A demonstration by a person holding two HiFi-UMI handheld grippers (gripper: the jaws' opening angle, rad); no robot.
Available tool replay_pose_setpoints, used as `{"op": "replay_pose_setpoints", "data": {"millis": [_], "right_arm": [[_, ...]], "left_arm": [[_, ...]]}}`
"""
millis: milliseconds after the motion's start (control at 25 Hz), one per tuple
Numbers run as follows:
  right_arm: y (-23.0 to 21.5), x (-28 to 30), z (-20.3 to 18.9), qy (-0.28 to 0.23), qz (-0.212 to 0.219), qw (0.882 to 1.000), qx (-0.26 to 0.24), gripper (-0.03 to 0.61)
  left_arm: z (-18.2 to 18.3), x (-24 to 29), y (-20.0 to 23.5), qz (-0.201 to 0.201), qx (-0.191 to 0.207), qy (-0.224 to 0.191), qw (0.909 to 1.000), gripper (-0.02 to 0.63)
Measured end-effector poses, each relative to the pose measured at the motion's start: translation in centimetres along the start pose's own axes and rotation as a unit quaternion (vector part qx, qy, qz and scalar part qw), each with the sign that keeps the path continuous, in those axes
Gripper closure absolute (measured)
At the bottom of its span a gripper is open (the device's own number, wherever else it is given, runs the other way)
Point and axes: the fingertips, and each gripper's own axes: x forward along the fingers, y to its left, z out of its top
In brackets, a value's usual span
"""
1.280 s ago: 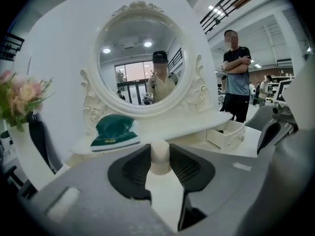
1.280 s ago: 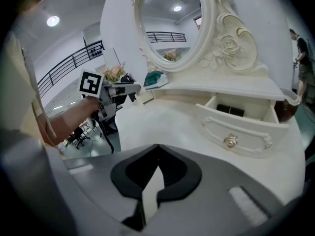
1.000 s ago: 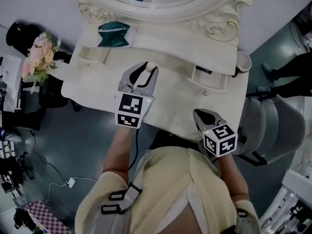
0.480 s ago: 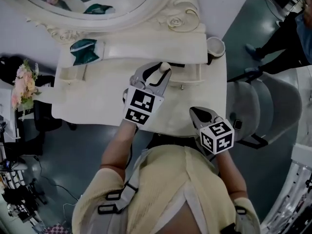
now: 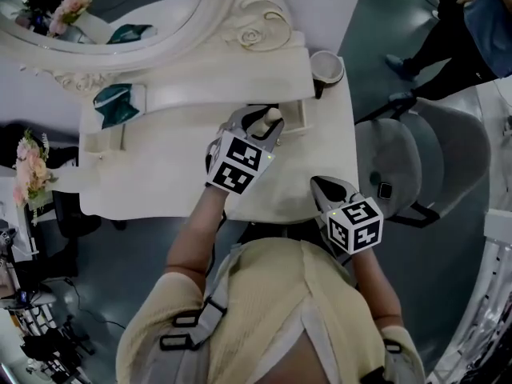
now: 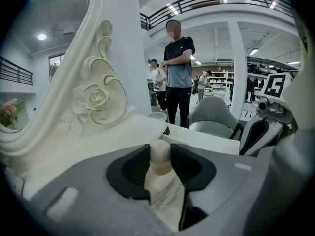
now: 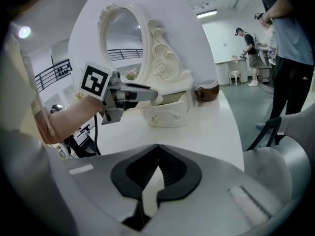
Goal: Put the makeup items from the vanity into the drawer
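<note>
No word or number is showing readably. The cream tube [image 6: 164,198] is carrying fine print, too small to make out.

Tabletop [image 5: 152,166] mostly bare
Free at centre left; mirror frame [image 5: 256,30] and cup [image 5: 326,66] crowd the drawer [image 5: 298,117] above centre; chair [image 5: 424,158] at right.

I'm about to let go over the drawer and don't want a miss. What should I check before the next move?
1. Drawer pulled open: ok.
2. Cream tube between the left tool's jaws, which have just been opening: ok.
3. Tube tip over the drawer opening, in the head view: ok.
4. Free room inside the drawer: cannot tell, the inside is hidden.
5. Right tool shut, empty, and away from the drawer: ok.
6. Cup beside the drawer, out of the way: ok.
</note>
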Motion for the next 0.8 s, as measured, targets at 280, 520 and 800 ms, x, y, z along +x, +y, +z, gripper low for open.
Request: {"op": "replay_pose_setpoints", "data": {"millis": [280, 520, 800], "right_arm": [[-0.9, -0.6, -0.4, -0.007, -0.011, 1.000, 0.016, 0.578], [-1.2, -0.8, -0.4, -0.011, -0.014, 1.000, 0.019, 0.578], [-0.7, -0.6, 0.2, -0.009, -0.006, 1.000, 0.006, 0.578]], "left_arm": [[-0.6, 1.7, -0.7, -0.018, 0.021, 0.033, 0.9991, 0.428], [-0.3, 1.3, -0.3, -0.013, 0.009, 0.029, 0.9994, 0.417], [0.9, -0.6, 0.7, 0.011, -0.018, -0.019, 0.9996, 0.419]]}}
